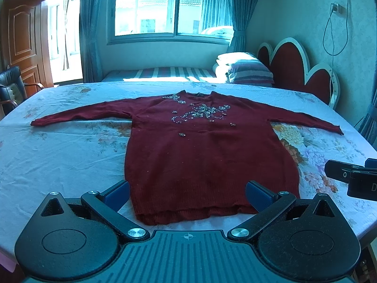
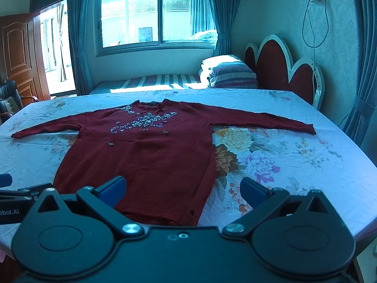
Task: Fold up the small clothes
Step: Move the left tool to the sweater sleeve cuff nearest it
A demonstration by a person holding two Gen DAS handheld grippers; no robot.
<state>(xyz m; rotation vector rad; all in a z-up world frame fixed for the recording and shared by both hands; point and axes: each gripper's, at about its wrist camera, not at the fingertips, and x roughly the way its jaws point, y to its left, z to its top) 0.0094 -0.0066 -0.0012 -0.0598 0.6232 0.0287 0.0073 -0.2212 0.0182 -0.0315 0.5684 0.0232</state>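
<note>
A dark red knit sweater (image 1: 200,155) with sequin decoration on the chest lies flat, front up, on the table, both sleeves spread out sideways and the hem toward me. It also shows in the right wrist view (image 2: 146,160). My left gripper (image 1: 187,197) is open and empty, hovering above the hem, its blue pads (image 1: 117,194) straddling the sweater's width. My right gripper (image 2: 182,192) is open and empty above the hem's right corner. The right gripper's body shows at the right edge of the left wrist view (image 1: 353,176).
The table is covered by a pale floral cloth (image 1: 59,160), also seen in the right wrist view (image 2: 294,155). Behind it stand a striped bed with pillows (image 1: 245,70), a red headboard (image 1: 292,70), a window and curtains. A black chair (image 1: 9,87) sits at the far left.
</note>
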